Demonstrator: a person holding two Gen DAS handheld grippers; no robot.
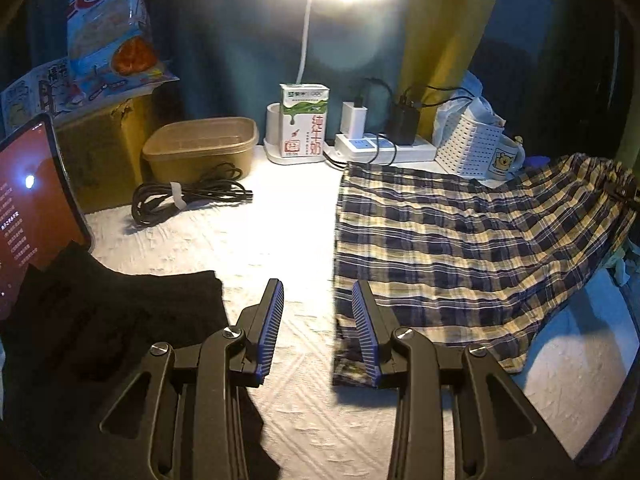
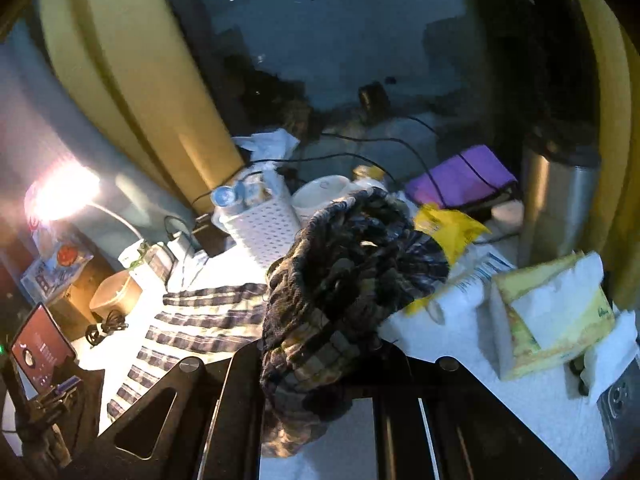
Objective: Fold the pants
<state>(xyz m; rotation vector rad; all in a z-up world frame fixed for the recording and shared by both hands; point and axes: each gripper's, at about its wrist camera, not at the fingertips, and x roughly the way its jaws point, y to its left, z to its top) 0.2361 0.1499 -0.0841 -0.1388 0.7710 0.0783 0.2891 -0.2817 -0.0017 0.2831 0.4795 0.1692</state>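
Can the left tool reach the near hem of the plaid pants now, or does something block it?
Probably yes. The left tool is open, and the plaid pants begin right beside its right finger, with nothing between them.

My left gripper (image 1: 318,326) sits low centre of the left wrist view, over the white textured tabletop (image 1: 280,240). The navy-and-yellow plaid pants (image 1: 460,248) spread across the right half. A black folded cloth (image 1: 120,320) lies lower left, the coiled black cable (image 1: 188,196) above it, the brown plastic tub (image 1: 200,148) behind that, and the milk carton (image 1: 304,120) at upper centre.
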